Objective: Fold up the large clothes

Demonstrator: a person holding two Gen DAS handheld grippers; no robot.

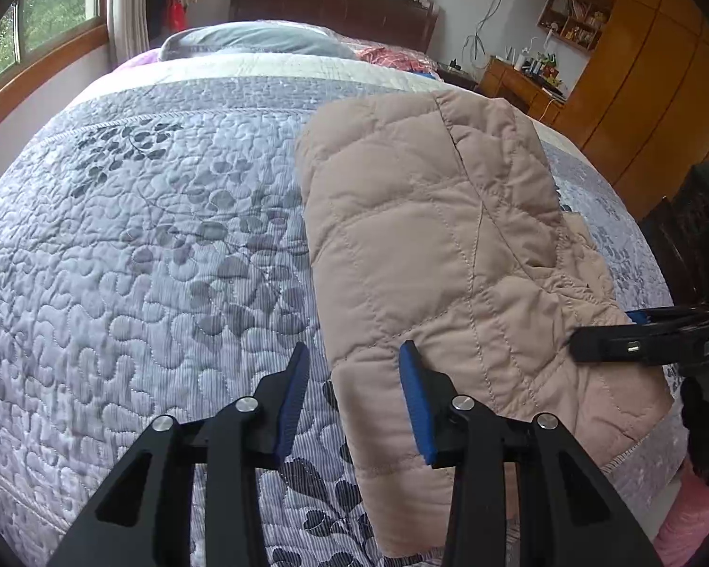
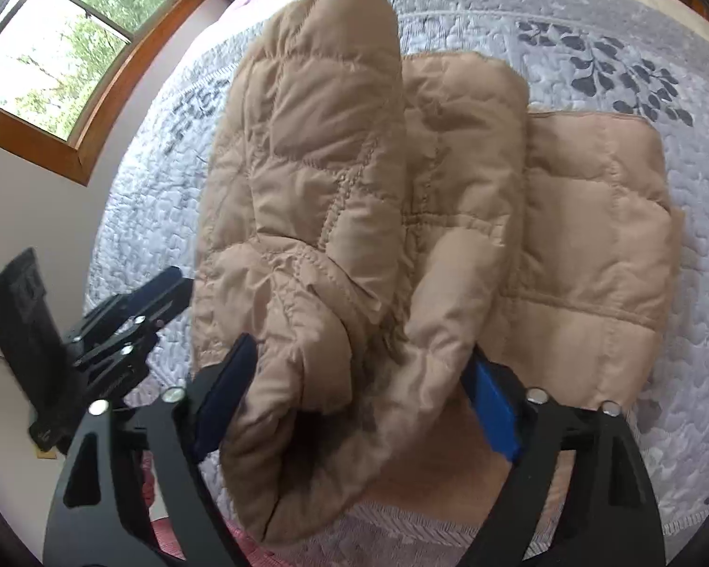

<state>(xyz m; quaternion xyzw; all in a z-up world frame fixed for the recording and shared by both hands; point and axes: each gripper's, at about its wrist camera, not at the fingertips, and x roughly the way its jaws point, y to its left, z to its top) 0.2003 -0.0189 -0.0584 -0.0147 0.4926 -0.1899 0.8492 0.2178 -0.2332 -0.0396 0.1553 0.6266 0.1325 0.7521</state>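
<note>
My left tongs (image 1: 352,368) hang over the near part of the bed (image 1: 142,260), spread, with nothing between the blue pads (image 1: 292,406) — the left edge of the beige quilted jacket (image 1: 430,245) lies just under the right-hand pad, and I can't tell whether that pad touches it. The jacket sits folded on the right half of the grey leaf-patterned quilt, its long side running from the near edge toward the far pillow (image 1: 255,40). My right tongs (image 2: 359,368) stand wide apart around a thick bunch of the jacket (image 2: 316,165); the puffy layers fill the gap between the pads (image 2: 494,406), but from this view I cannot say whether the pads are pressing on the cloth or only flanking it. In the right wrist view, the folded layers stack up — one rounded panel on top at the left, flatter ones stepping off to the right. A window (image 2: 66,56) shows at far left.
</note>
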